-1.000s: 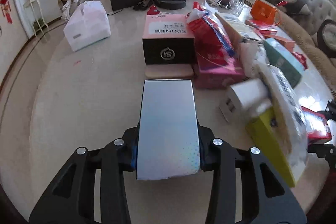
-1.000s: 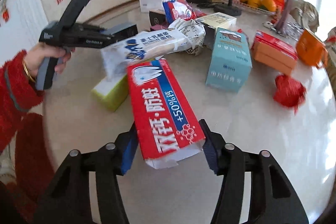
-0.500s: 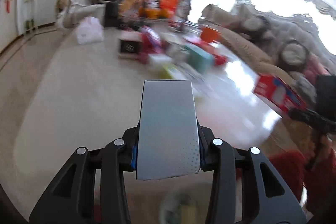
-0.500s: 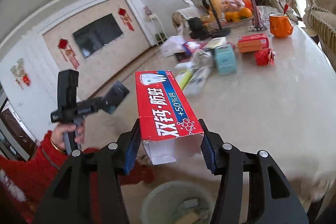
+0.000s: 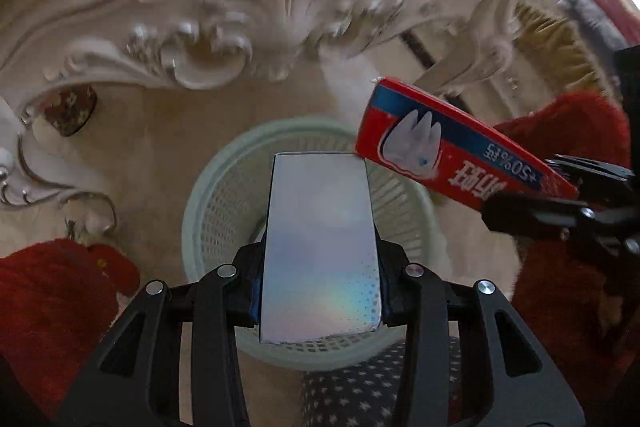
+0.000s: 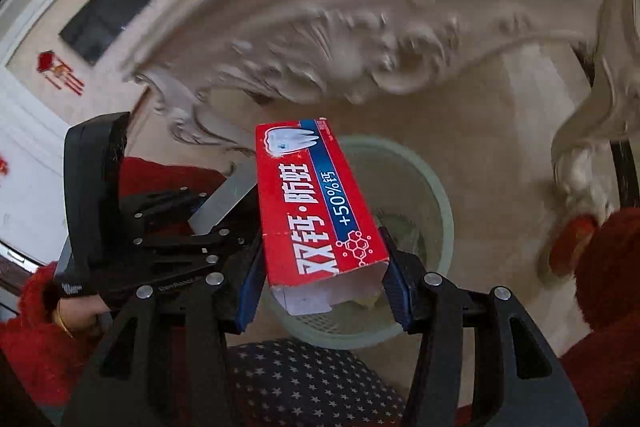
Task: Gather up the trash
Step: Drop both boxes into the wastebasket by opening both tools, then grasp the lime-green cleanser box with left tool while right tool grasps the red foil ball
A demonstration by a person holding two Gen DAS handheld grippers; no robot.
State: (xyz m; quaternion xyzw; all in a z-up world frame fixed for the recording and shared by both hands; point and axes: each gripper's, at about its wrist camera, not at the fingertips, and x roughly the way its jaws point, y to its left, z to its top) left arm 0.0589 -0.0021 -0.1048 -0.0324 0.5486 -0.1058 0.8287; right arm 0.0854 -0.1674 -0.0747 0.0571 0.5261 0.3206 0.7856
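Both your grippers hang over the pale green basket [image 5: 208, 227], which stands on a beige floor [image 6: 500, 155] below the carved cream table edge [image 5: 208, 39]. Behind the table, a wall carries a dark screen [image 6: 106, 17] and red ornaments [image 6: 60, 73]. A star-patterned dark cloth [image 6: 312, 383] lies on the near side of the basket.

Your left gripper [image 5: 318, 291] clamps a silvery iridescent box [image 5: 320, 243] above the basket's mouth; no writing is legible on it. Your right gripper [image 6: 324, 287] clamps a red toothpaste box [image 6: 316, 203], open end toward the camera, also above the basket. It shows a tooth picture, "+50%" and Chinese characters. Red sleeves [image 5: 48, 311] flank the basket.
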